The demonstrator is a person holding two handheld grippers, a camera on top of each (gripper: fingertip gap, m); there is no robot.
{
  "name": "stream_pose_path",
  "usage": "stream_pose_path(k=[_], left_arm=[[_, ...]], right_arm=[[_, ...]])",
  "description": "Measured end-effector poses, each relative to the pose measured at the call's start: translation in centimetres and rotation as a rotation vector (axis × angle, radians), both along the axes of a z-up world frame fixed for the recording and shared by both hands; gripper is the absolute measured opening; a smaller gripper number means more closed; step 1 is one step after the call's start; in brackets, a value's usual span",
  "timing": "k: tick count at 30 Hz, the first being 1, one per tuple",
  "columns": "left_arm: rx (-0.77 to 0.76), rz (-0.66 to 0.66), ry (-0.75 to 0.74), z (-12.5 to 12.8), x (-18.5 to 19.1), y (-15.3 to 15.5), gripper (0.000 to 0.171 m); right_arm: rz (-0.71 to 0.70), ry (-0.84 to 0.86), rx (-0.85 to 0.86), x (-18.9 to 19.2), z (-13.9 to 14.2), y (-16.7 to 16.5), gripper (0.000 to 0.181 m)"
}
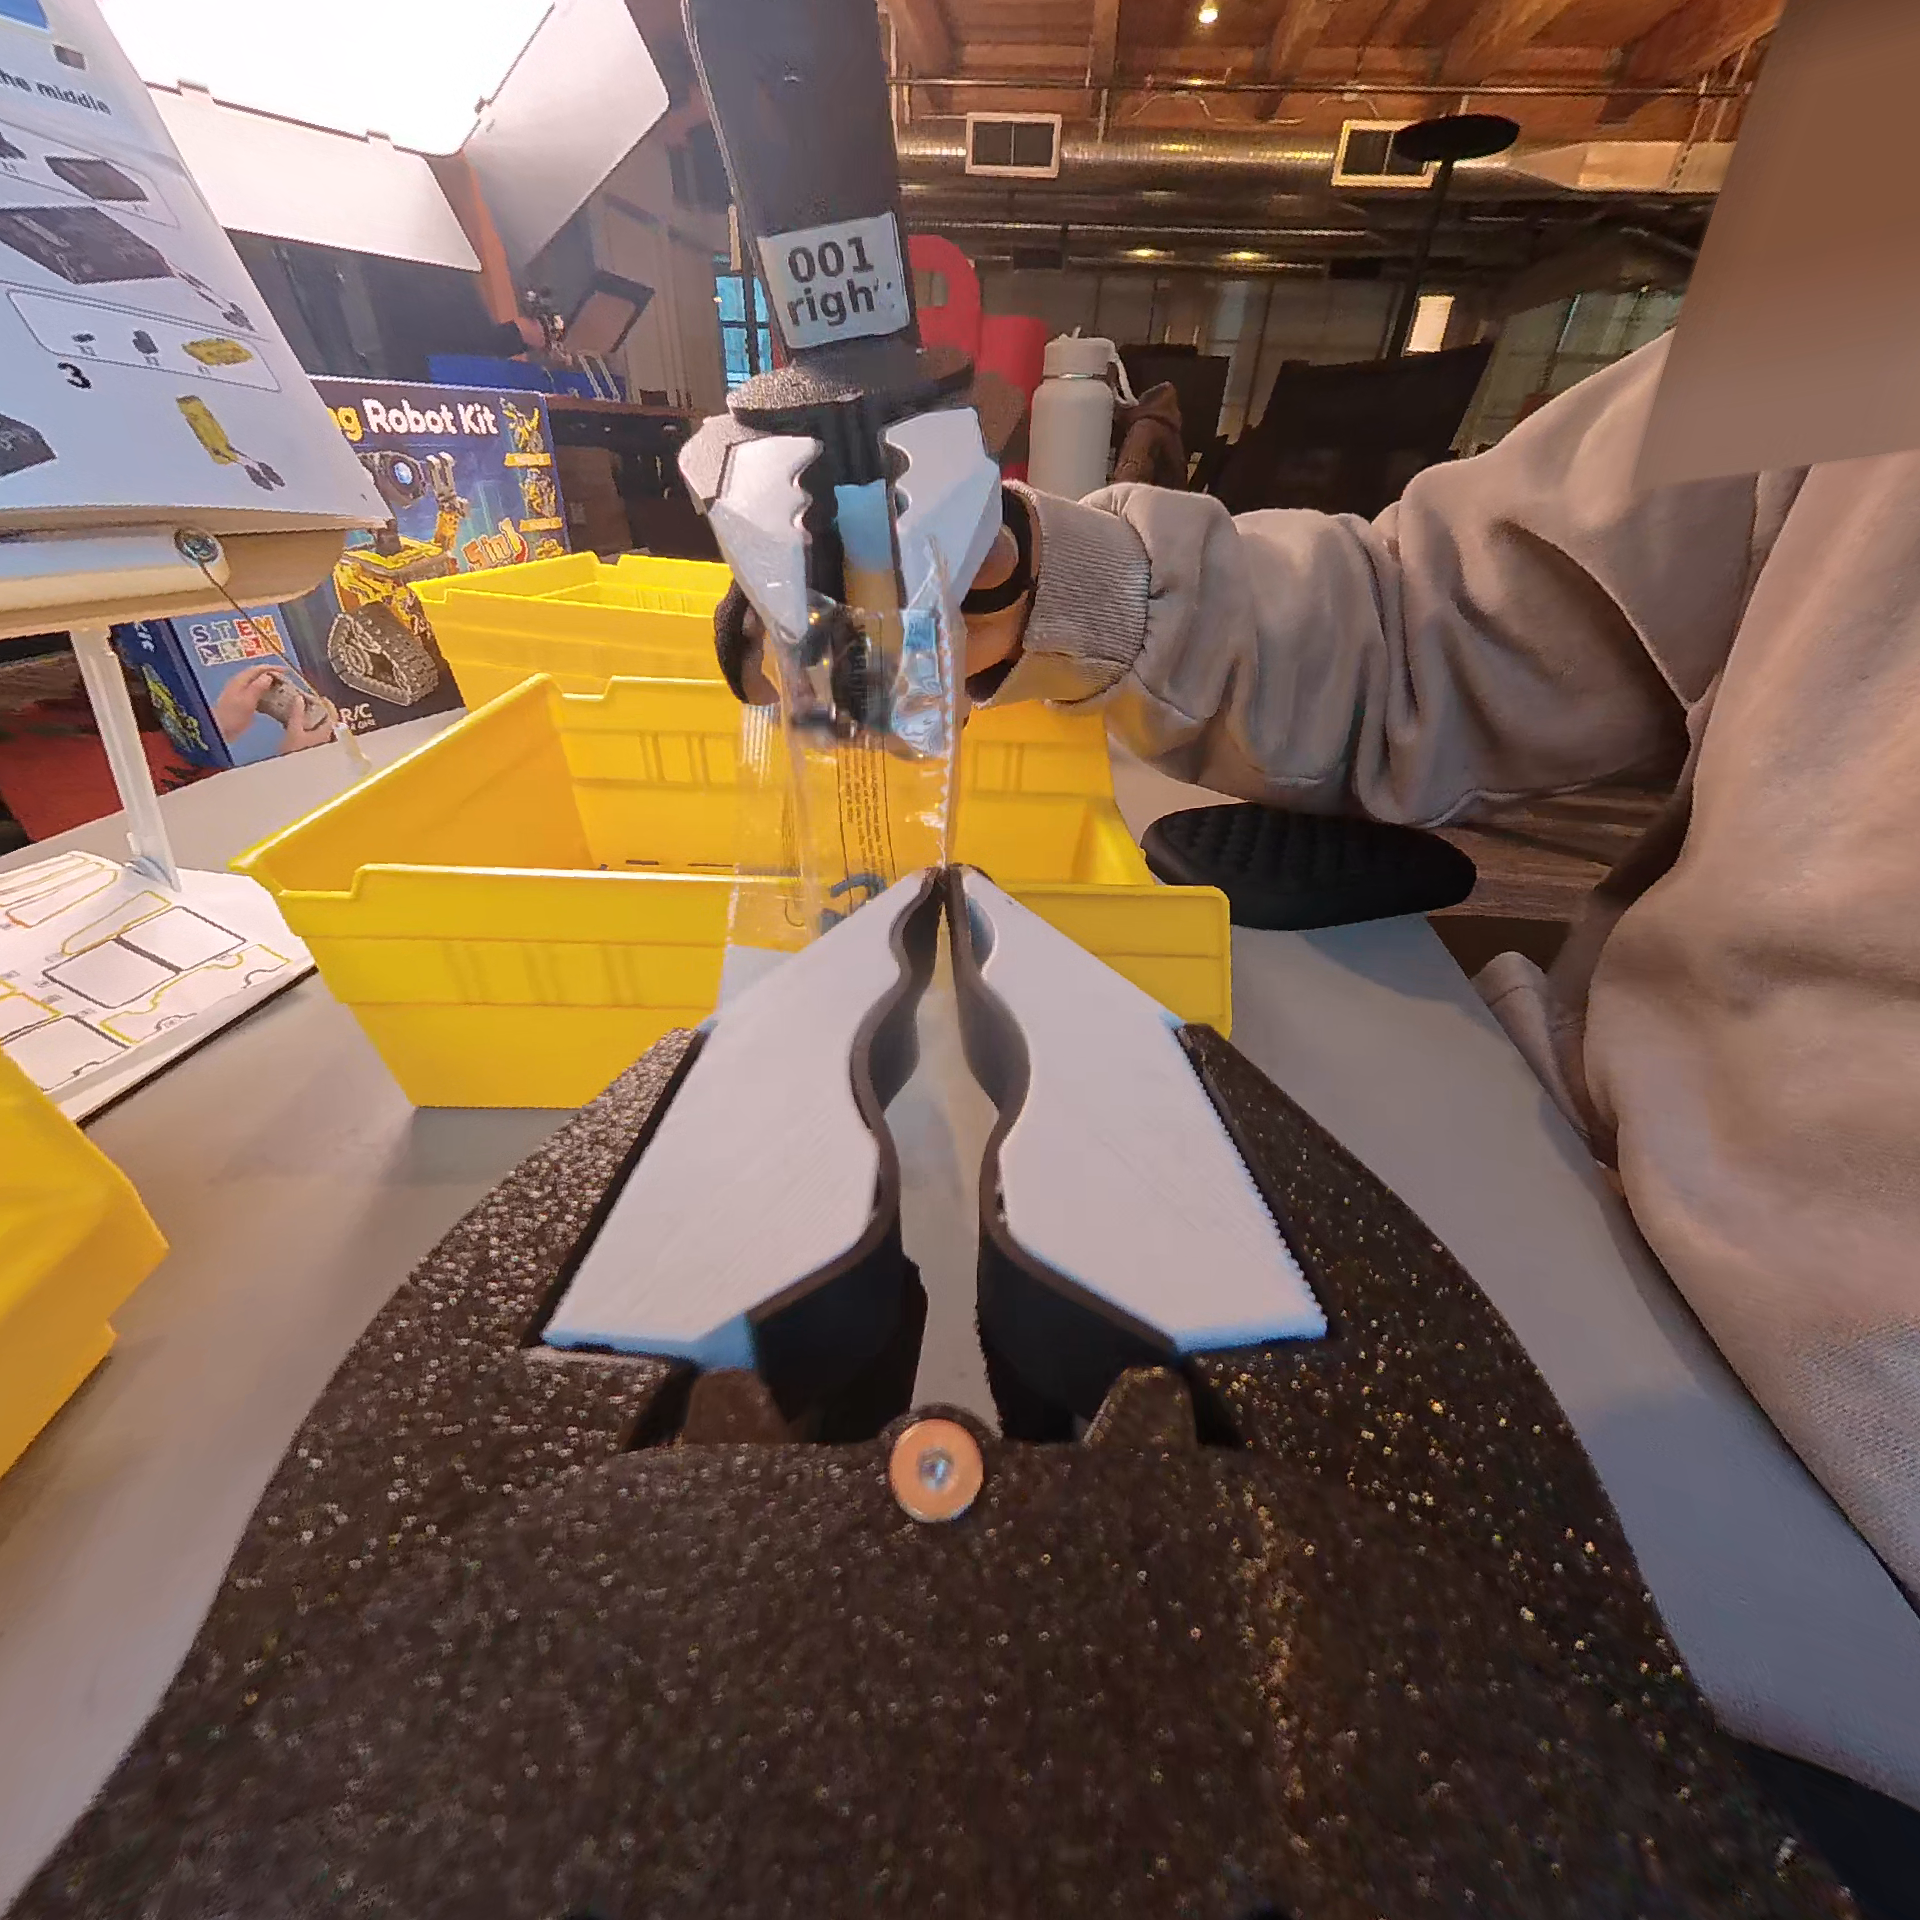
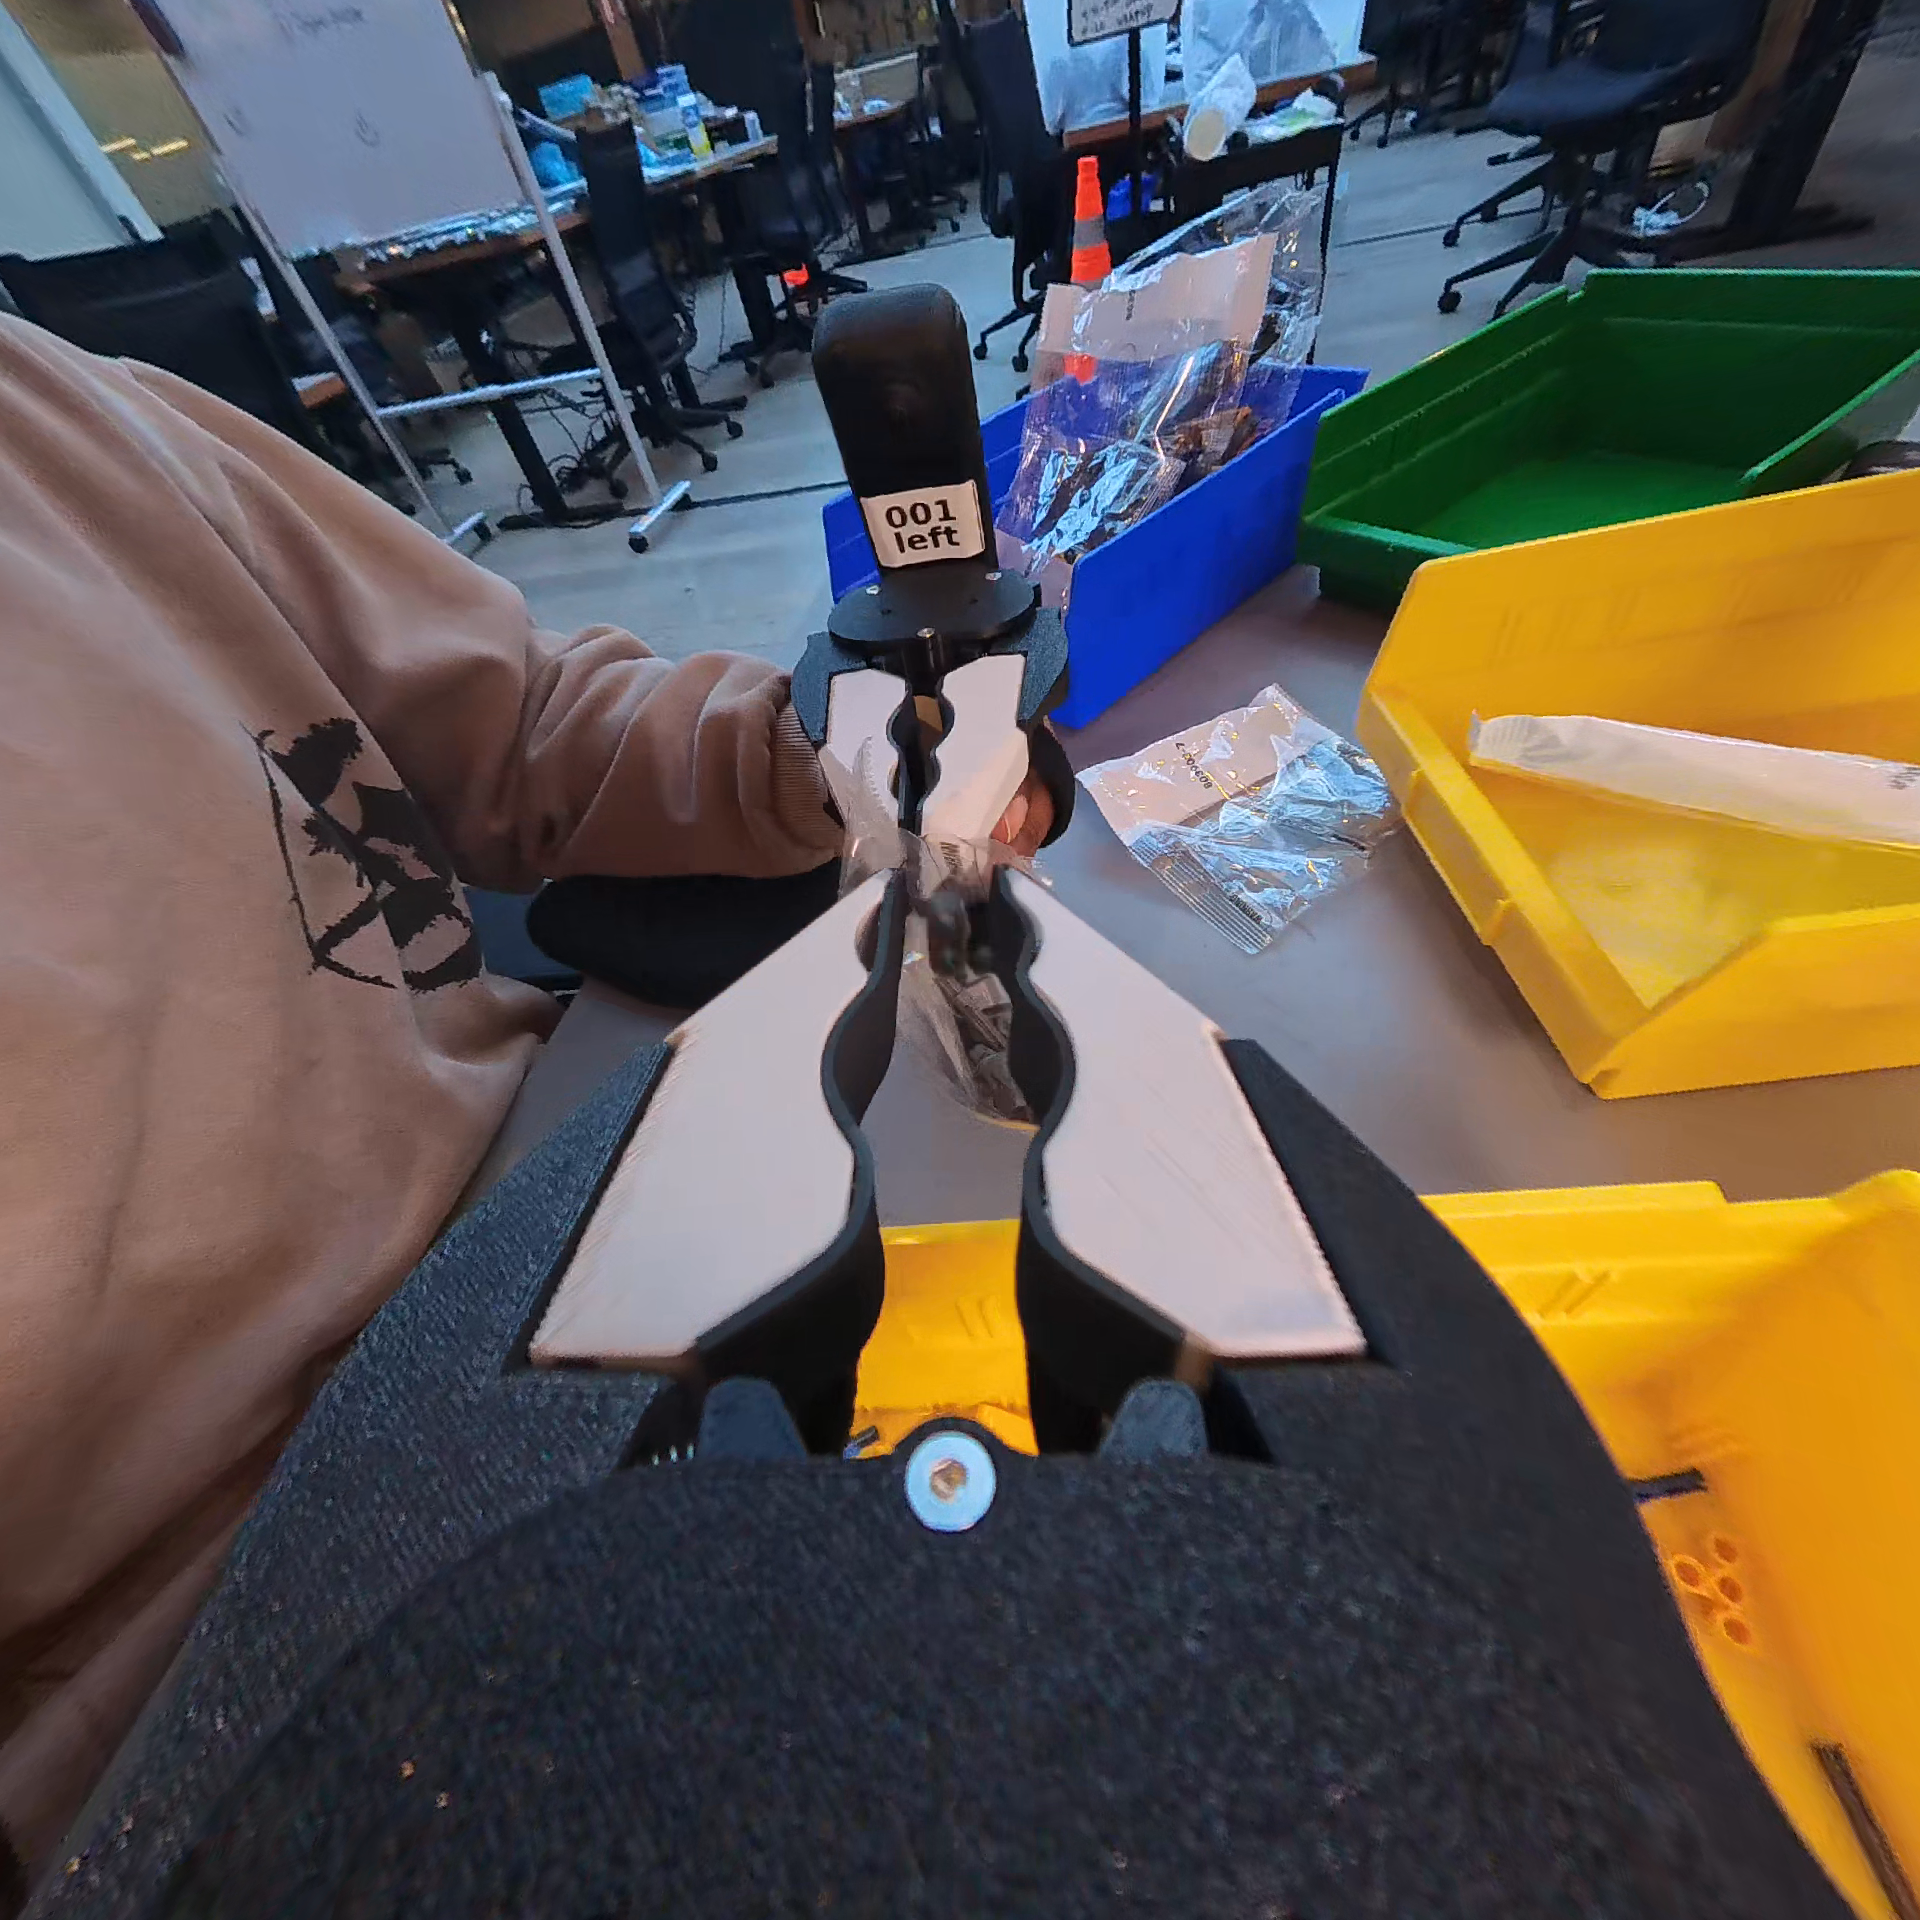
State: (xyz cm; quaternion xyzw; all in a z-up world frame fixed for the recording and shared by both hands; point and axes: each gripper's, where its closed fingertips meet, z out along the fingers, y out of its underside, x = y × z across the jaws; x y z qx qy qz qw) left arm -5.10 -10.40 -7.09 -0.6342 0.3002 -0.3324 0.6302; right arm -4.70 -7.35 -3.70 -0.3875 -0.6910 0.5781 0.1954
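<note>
Your left tongs point(image 1: 943, 878) at frame centre pinch the lower edge of a clear plastic bag point(image 1: 868, 769) while your right tongs point(image 2: 940, 904) clamp its other end above the yellow bin point(image 1: 520, 935), so keep both grips firm and level.

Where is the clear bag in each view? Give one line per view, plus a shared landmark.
Left wrist view: the clear bag hangs at centre, stretched between the left gripper below and the right gripper above.
Right wrist view: the clear bag sits at centre, between the right gripper and the left gripper beyond.
Shared landmark: the black pad by the sleeve.
</note>
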Motion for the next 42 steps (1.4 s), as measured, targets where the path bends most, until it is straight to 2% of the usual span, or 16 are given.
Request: stream_pose_path(k=[5, 8, 10, 11, 14, 16, 19, 22, 23, 25, 26, 29, 31, 34, 36, 42], left_arm=[[0.019, -0.004, -0.053, 0.9, -0.4, -0.2, 0.0], [0.02, 0.016, -0.059, 1.1, -0.9, 0.0, 0.0], [0.016, 0.029, -0.057, 1.0, -1.2, 0.2, 0.0], [0.013, 0.032, -0.058, 0.9, -1.3, 0.2, 0.0], [-0.008, 0.035, -0.053, 0.3, -1.3, 0.5, 0.0], [-0.02, 0.04, -0.037, -0.1, -1.2, 0.7, 0.0], [-0.031, 0.046, -0.025, -0.5, -1.2, 0.8, 0.0], [-0.034, 0.055, -0.024, -0.6, -1.4, 0.9, 0.0], [-0.035, 0.057, -0.026, -0.6, -1.5, 0.9, 0.0], [-0.039, 0.058, -0.029, -0.7, -1.6, 1.0, 0.0], [-0.042, 0.058, -0.03, -0.8, -1.6, 1.0, 0.0], [-0.045, 0.058, -0.026, -0.9, -1.6, 1.0, 0.0], [-0.042, 0.059, -0.022, -0.8, -1.6, 1.0, 0.0], [-0.048, 0.057, -0.022, -1.0, -1.7, 1.1, 0.0], [-0.053, 0.056, -0.016, -1.1, -1.6, 1.1, 0.0], [-0.054, 0.057, -0.011, -1.2, -1.6, 1.1, 0.0]], right_arm=[[-0.052, 0.074, -0.037, 1.0, 3.0, 1.5, 0.03], [-0.217, 0.021, 0.061, 1.9, 3.1, 5.6, 0.028], [-0.371, -0.133, 0.279, 2.7, 0.3, 10.3, 0.024], [-0.385, -0.247, 0.402, 3.5, -1.8, 12.1, 0.024], [-0.295, -0.565, 0.756, 6.4, -7.9, 15.9, 0.024], [-0.157, -0.711, 0.901, 7.6, -11.2, 16.3, 0.024], [0.063, -0.894, 0.921, 9.3, -14.7, 13.9, 0.045], [0.124, -0.91, 0.93, 8.5, -16.4, 12.6, 0.043], [0.119, -0.902, 0.876, 7.8, -16.3, 12.0, 0.037], [0.056, -0.785, 0.83, 4.9, -15.8, 11.8, 0.011], [0.037, -0.758, 0.823, 4.2, -15.6, 12.1, 0.004], [-0.09, -0.685, 0.855, 2.4, -14.5, 14.8, 0.01], [-0.139, -0.698, 0.85, 2.7, -13.6, 16.3, 0.013], [-0.094, -0.862, 0.943, 6.1, -14.1, 18.4, 0.017], [-0.033, -0.955, 0.987, 8.2, -15.1, 18.5, 0.017], [-0.015, -0.958, 0.962, 7.9, -16.7, 17.4, 0.017]])
